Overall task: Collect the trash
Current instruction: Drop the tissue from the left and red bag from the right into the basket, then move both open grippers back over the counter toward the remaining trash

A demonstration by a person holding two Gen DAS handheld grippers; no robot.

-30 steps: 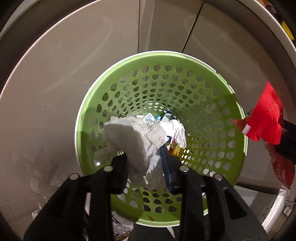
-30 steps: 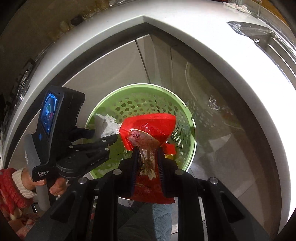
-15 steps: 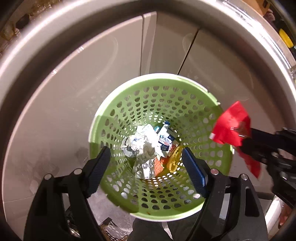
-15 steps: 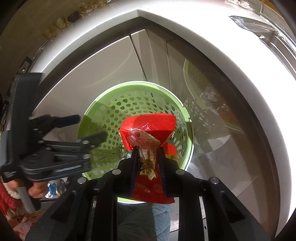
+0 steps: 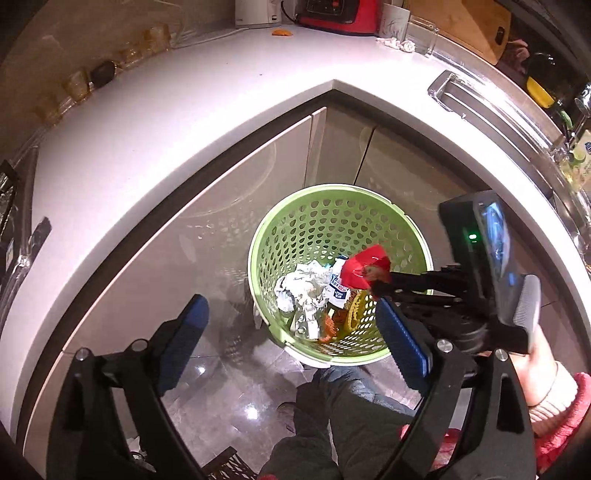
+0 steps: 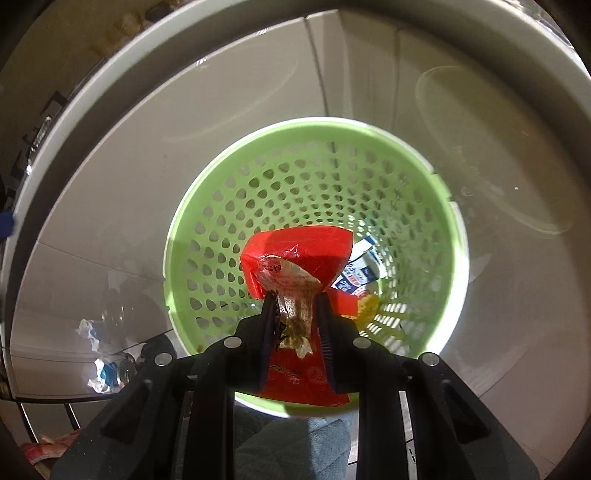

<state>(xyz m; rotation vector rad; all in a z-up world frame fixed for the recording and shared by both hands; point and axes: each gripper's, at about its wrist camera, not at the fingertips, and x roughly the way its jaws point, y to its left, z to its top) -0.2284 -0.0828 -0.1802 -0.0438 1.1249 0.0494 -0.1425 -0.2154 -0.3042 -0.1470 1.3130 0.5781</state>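
Note:
A green perforated basket (image 5: 291,229) stands on the floor below the counter corner; it also shows in the right wrist view (image 6: 221,221). Crumpled white paper (image 5: 303,288), a blue-and-white packet (image 5: 338,290) and yellow scraps lie inside it. My left gripper (image 5: 291,332) is open and empty, high above the basket's near rim. My right gripper (image 6: 295,314) is shut on a red snack wrapper (image 6: 299,254) and holds it over the basket's opening. In the left wrist view the right gripper (image 5: 380,286) reaches in from the right with the wrapper (image 5: 360,267).
A white L-shaped countertop (image 5: 184,110) wraps around above grey cabinet doors (image 5: 229,206). Appliances and jars (image 5: 332,14) stand along its back edge; a sink (image 5: 498,99) lies at the right. The person's legs (image 5: 332,406) are below the basket. More crumpled trash (image 6: 99,362) lies on the floor at left.
My left gripper let the crumpled white paper fall into the basket, opened wide and rose well above it. My right gripper moved the red wrapper from beside the basket to over its opening.

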